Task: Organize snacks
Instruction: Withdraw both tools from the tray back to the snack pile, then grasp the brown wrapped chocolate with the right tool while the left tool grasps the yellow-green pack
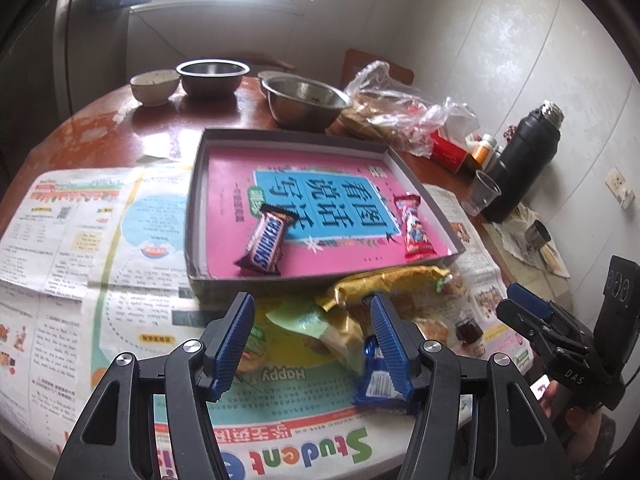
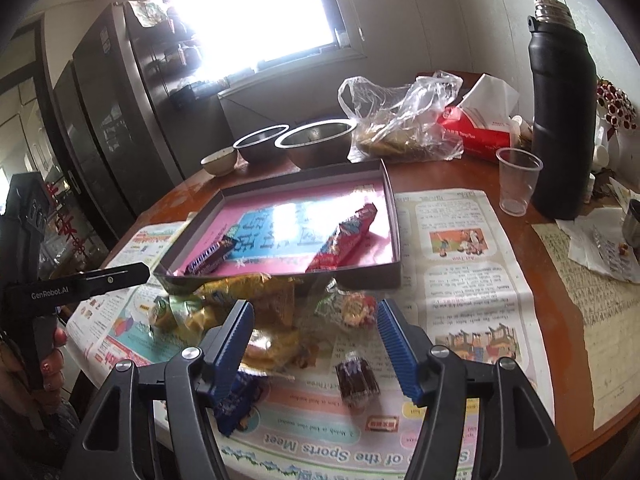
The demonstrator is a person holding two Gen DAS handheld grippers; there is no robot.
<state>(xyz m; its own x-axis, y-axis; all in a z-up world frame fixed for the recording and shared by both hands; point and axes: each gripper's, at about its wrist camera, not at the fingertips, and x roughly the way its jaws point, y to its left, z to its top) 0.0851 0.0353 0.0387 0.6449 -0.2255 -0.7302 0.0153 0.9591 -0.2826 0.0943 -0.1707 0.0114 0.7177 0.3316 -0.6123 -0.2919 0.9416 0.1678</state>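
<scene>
Left wrist view, my left gripper (image 1: 312, 336) jaws apart over the loose snack pile (image 1: 380, 300) on the newspaper-covered tabletop (image 1: 120, 280), brown Snickers bar (image 1: 266, 240) and red candy packet (image 1: 414, 228) inside the shallow grey cardboard tray (image 1: 196, 200), my right gripper (image 2: 316, 344) also apart, small dark wrapped sweet (image 2: 356, 376) between its fingers untouched.

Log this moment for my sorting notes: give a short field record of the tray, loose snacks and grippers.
tray: shallow grey cardboard tray lined with a pink book
in tray: brown Snickers bar; red wrapped snack
loose on newspaper: gold packet; blue wrapper; small dark candy
left gripper: open, empty
right gripper: open, empty
</scene>
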